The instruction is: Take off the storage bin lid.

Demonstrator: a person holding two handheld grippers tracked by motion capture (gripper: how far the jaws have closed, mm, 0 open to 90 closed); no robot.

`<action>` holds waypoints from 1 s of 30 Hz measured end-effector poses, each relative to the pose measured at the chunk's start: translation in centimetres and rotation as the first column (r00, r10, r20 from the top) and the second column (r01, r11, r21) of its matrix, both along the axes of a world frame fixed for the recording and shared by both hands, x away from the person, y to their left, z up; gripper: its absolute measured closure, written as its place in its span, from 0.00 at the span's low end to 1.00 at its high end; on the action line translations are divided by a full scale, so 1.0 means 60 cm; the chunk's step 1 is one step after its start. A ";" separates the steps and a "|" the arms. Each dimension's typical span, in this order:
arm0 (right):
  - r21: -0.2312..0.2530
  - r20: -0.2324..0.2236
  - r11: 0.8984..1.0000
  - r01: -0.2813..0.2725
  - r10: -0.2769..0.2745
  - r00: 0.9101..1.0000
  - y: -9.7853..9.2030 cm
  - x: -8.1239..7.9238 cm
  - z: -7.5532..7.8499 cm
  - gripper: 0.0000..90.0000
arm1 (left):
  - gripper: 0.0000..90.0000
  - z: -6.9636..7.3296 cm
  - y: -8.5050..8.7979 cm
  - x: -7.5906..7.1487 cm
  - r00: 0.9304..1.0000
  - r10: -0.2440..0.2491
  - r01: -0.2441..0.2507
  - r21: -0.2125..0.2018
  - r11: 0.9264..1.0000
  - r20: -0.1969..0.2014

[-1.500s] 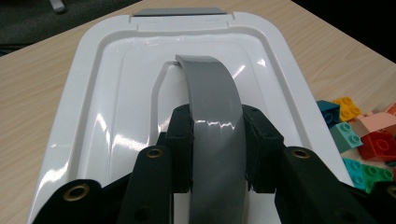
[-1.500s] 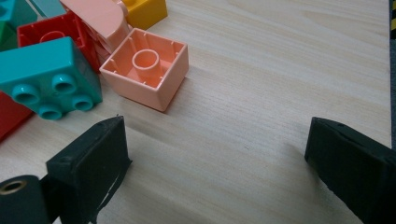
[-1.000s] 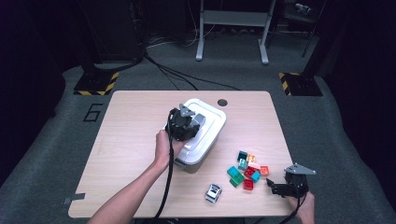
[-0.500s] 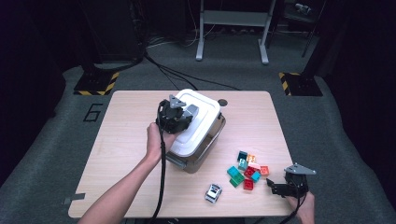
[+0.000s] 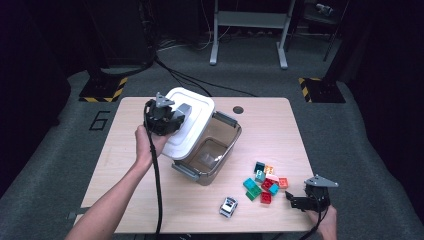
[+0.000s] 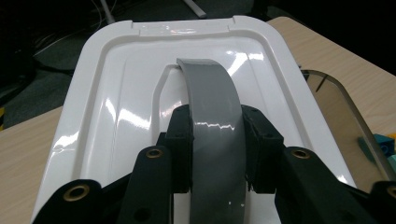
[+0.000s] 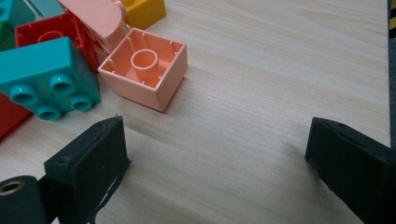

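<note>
My left gripper (image 5: 176,116) is shut on the grey handle (image 6: 210,88) of a white lid (image 5: 195,125). The lid (image 6: 116,116) hangs tilted over the left half of a translucent grey box (image 5: 212,152), whose inside shows bare on the right. The box rim (image 6: 338,105) lies to the right of the lid in the left gripper view. My right gripper (image 5: 292,200) rests near the table's front right edge, open, just right of a pile of coloured bricks (image 5: 262,180). Between its pads (image 7: 88,163) lies only bare wood, with a peach brick (image 7: 144,67) and a teal brick (image 7: 49,77) beyond them.
A small toy car (image 5: 228,206) stands near the front edge, left of the bricks. The wooden table (image 5: 125,150) has a round hole (image 5: 238,109) at the back. Dark floor, cables and a metal stand (image 5: 247,30) lie behind.
The left gripper has lifted the lid off the box and carried it up and to the left, uncovering the box. The right gripper has stayed put.
</note>
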State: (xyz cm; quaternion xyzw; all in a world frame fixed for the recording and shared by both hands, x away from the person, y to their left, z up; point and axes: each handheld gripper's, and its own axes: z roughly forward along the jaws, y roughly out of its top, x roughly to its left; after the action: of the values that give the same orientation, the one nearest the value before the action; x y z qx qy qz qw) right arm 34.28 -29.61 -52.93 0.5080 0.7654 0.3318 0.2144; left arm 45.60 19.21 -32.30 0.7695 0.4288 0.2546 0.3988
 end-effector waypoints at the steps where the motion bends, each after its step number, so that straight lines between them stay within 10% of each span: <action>1: 0.000 0.000 1.000 0.000 0.000 1.000 0.000 0.000 0.000 0.05 | 0.74 0.001 0.007 0.000 1.000 0.008 -0.008 0.000 1.000 0.000; 13: -0.001 -0.001 1.000 0.001 -0.001 1.000 0.000 0.000 0.000 0.05 | 0.74 -0.001 0.101 0.002 0.994 0.106 -0.107 0.007 0.994 0.010; 30: -0.004 -0.002 1.000 0.007 -0.007 1.000 0.001 0.000 0.000 0.05 | 0.74 -0.101 0.221 0.018 0.966 0.248 -0.248 0.003 0.969 -0.074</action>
State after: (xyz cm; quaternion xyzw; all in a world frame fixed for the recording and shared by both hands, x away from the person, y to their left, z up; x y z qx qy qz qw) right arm 34.29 -29.56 -52.93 0.5105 0.7645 0.3293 0.2157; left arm 46.66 32.49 -38.34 0.7175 0.5369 0.2727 0.3502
